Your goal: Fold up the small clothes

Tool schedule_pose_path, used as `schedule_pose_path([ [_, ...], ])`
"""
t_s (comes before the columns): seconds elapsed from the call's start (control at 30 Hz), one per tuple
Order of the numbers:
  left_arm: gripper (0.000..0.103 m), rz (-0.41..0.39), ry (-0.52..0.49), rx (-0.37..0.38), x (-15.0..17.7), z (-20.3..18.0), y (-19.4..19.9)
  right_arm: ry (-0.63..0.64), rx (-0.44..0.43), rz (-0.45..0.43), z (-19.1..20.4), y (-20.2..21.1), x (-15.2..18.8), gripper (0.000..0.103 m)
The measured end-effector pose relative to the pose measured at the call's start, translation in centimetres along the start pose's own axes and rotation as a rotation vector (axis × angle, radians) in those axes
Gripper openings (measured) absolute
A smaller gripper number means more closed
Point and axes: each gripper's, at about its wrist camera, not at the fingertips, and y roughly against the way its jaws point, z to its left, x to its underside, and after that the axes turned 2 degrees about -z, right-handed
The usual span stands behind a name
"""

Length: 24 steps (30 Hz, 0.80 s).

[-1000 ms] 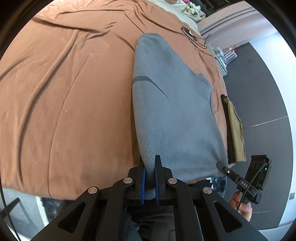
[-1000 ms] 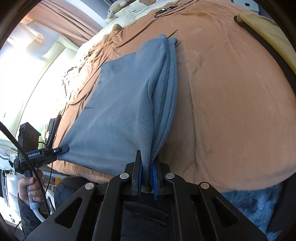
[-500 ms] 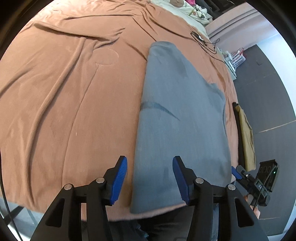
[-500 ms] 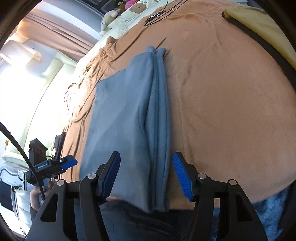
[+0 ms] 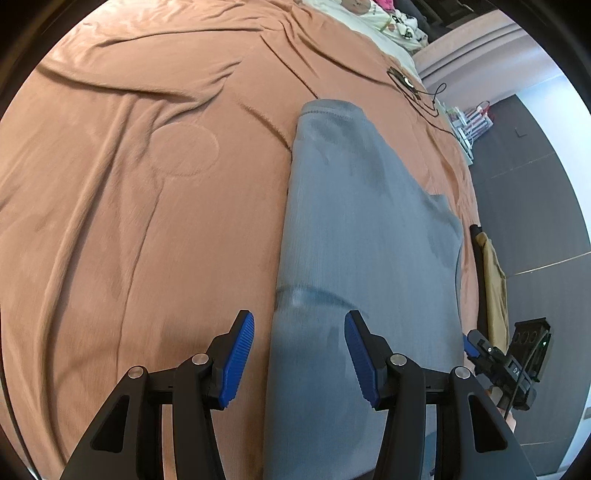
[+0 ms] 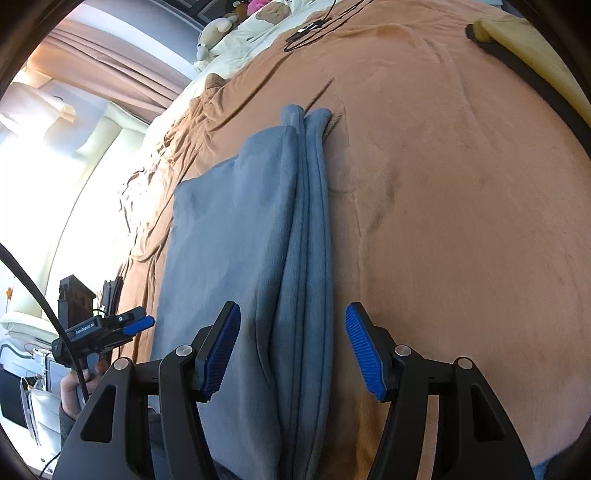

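Observation:
A grey-blue fleece garment (image 5: 369, 240) lies folded flat on the brown bedspread (image 5: 129, 203), its near end hanging over the bed's front edge. My left gripper (image 5: 299, 325) stands open above the garment's left fold edge, pads clear of the cloth. In the right wrist view the same garment (image 6: 240, 240) shows stacked edges along its right side. My right gripper (image 6: 293, 317) is open over those layered edges, touching nothing. Each gripper appears in the other's view: the right one (image 5: 469, 341) low right, the left one (image 6: 138, 324) low left.
A yellow cloth with a black strip (image 5: 491, 273) lies at the bed's right edge, seen also as the yellow cloth (image 6: 524, 40). A black cable with a small device (image 5: 410, 83) rests far up the bedspread. Pillows and soft toys (image 6: 236, 33) sit at the head; curtains (image 6: 92, 62) at left.
Both grippers let go of the garment's near edge and opened; it dropped flat onto the bed. Both hands then moved forward over it.

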Motion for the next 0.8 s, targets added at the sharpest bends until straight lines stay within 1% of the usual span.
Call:
schedule_pose_path([
  [0.17, 0.053, -0.003, -0.002, 0.005, -1.9, -0.2, -1.1, 0.014, 0.006, 0.003, -0.1, -1.3, -1.4, 0.058],
  [0.27, 0.053, 0.002, -0.010, -0.010, -3.2, -0.2, -1.9, 0.017, 0.011, 0.012, -0.1, -2.4, -2.2, 0.057],
  [0.37, 0.053, 0.006, -0.003, 0.001, -4.4, -0.1, -2.5, 0.022, 0.006, 0.027, -0.2, -3.3, -2.9, 0.052],
  [0.5, 0.053, -0.003, -0.006, 0.011, -6.0, -0.1, -3.1, 0.007, 0.000, 0.034, -0.7, -4.3, -4.1, 0.052],
  [0.63, 0.049, -0.015, -0.015, 0.042, -7.7, -0.2, -3.6, -0.004, -0.022, 0.028, -1.2, -4.7, -4.9, 0.052],
  [0.73, 0.044, -0.023, -0.020, 0.063, -9.0, -0.3, -4.0, 0.000, -0.042, 0.019, -1.5, -5.2, -5.6, 0.052],
  [0.8, 0.042, -0.024, -0.015, 0.069, -9.8, -0.4, -4.3, -0.004, -0.053, 0.013, -1.8, -5.4, -6.0, 0.048],
])
